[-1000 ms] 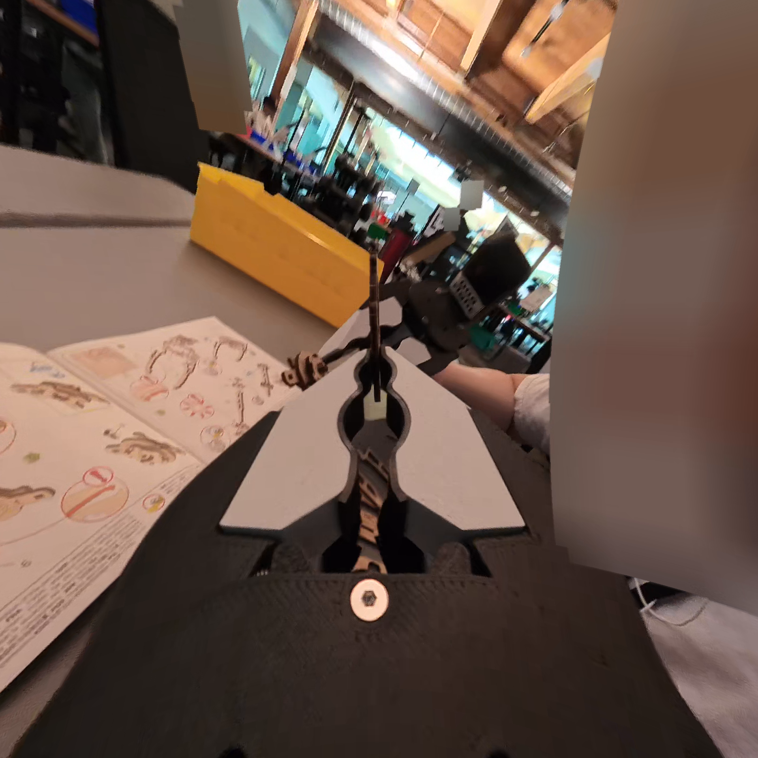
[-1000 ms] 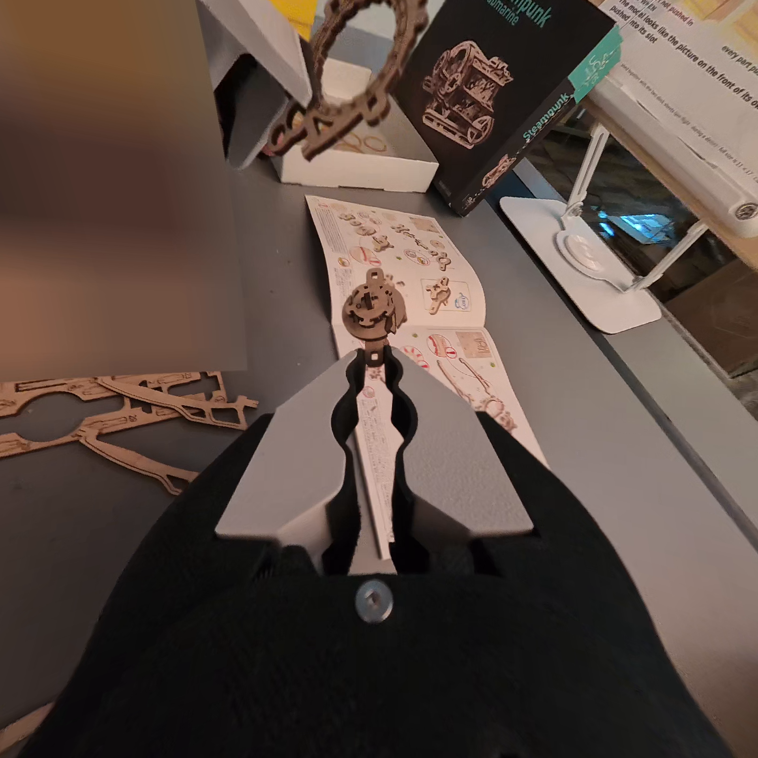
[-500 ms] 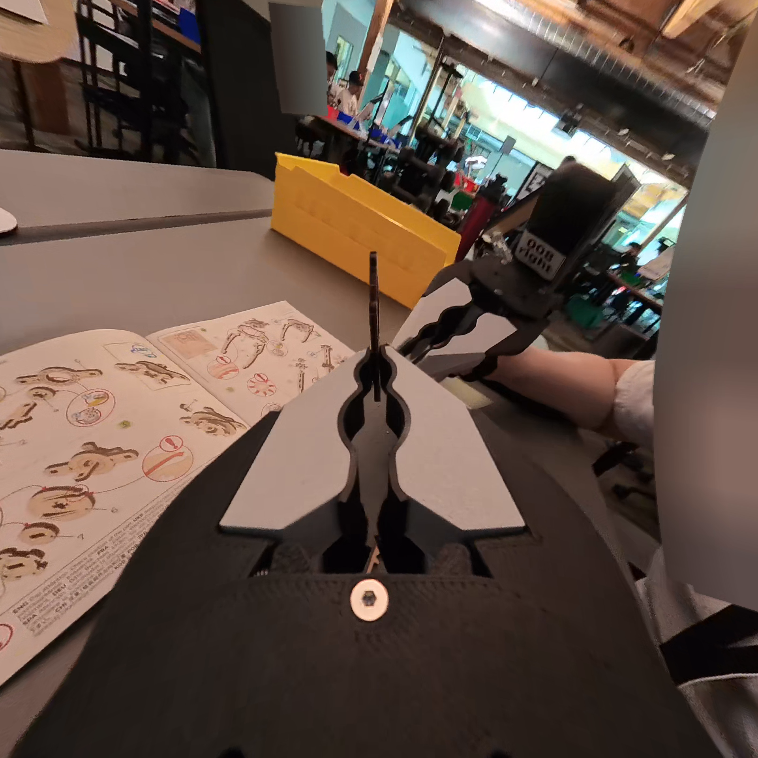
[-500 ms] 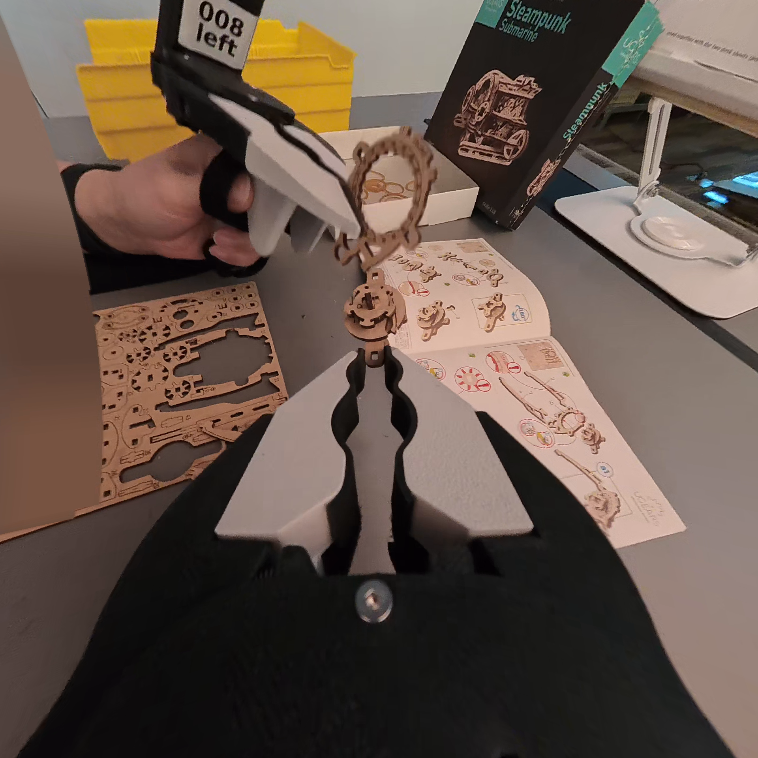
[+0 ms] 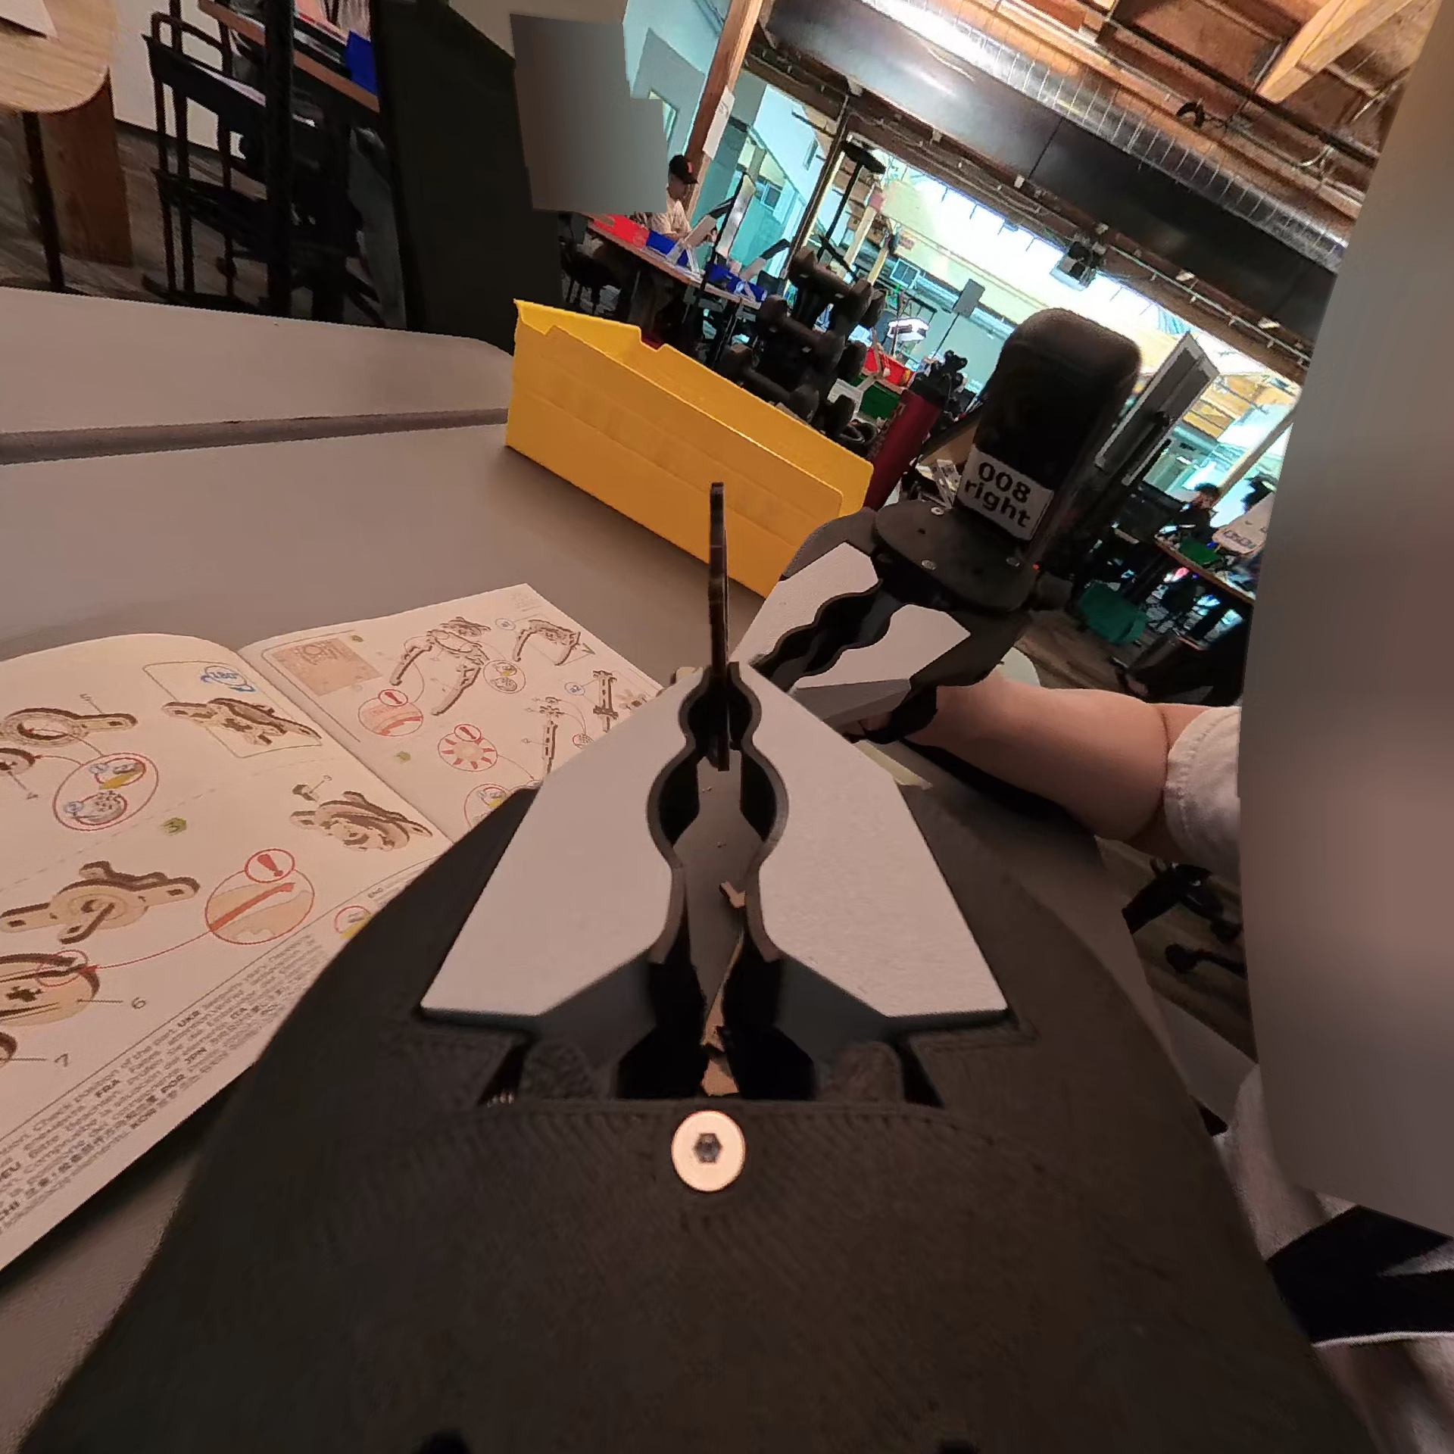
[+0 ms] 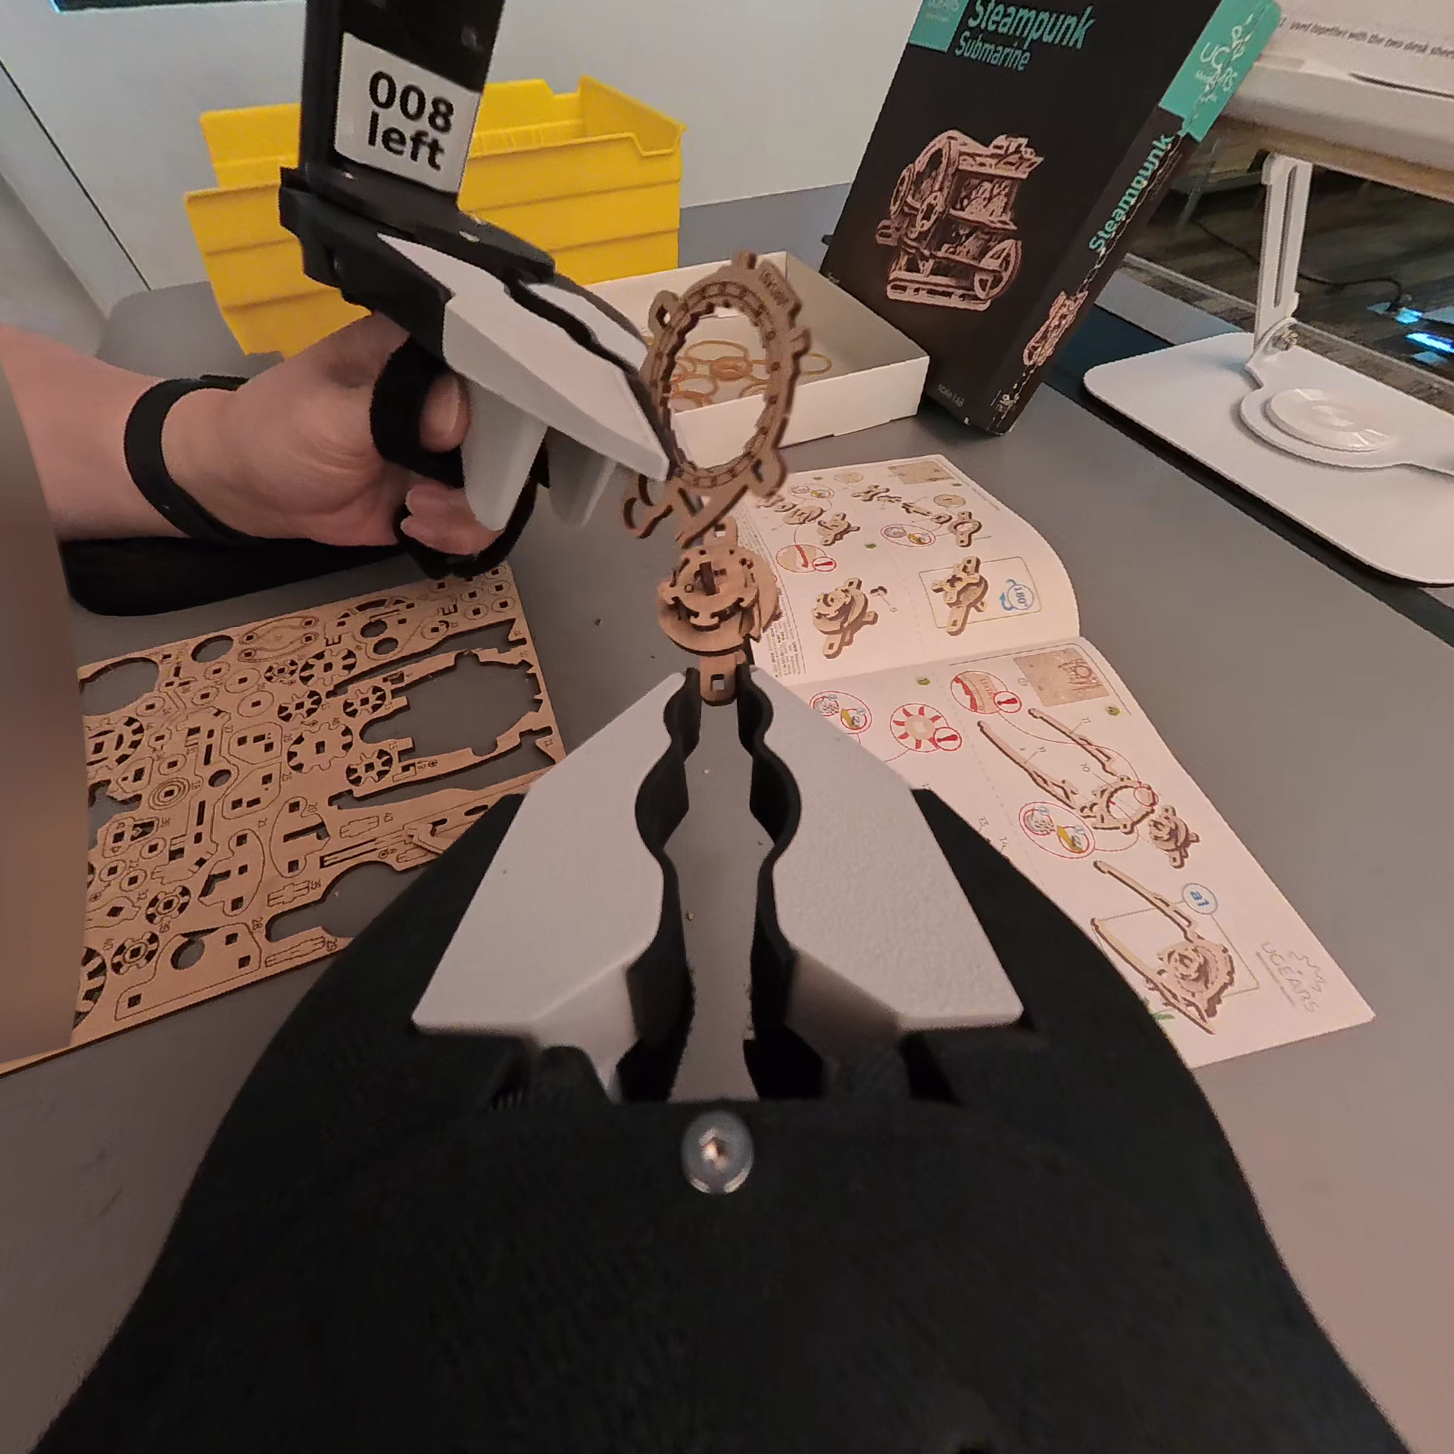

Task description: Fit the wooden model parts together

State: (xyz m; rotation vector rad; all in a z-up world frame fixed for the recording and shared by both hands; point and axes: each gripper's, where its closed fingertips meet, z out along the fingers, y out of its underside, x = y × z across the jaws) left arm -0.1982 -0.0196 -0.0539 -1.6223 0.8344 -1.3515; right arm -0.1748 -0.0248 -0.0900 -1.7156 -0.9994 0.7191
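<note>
A grey counter [image 6: 1180,551] in an open workshop carries the kit. Above it, near the middle of the right wrist view, a thin laser-cut oval wooden ring with a toothed rim [image 6: 724,385] hangs in the air, pinched at its lower left edge by the left gripper [image 6: 657,460], whose fingers are closed tight on it; in the left wrist view the ring [image 5: 717,598] shows edge-on as a dark sliver standing out of the closed tips [image 5: 717,692]. Just below it, a small round wooden hub of stacked plywood discs [image 6: 712,606] is held up by its bottom tab, the right gripper [image 6: 716,688] narrowed onto that tab. The ring's lower end sits just above or touching the hub; which, I cannot tell.

Both pieces look light, stiff and brittle, so a grip on solid rim or tab, not on fine teeth, seems safest, with the push kept straight along the slot.

Left on the counter lies a punched-out plywood parts sheet [image 6: 275,787], right an open instruction booklet [image 6: 1062,747]; far off stand a dark model box [image 6: 1007,197], a white tray of rubber bands [image 6: 826,378] and yellow plastic bins [image 6: 590,181].
</note>
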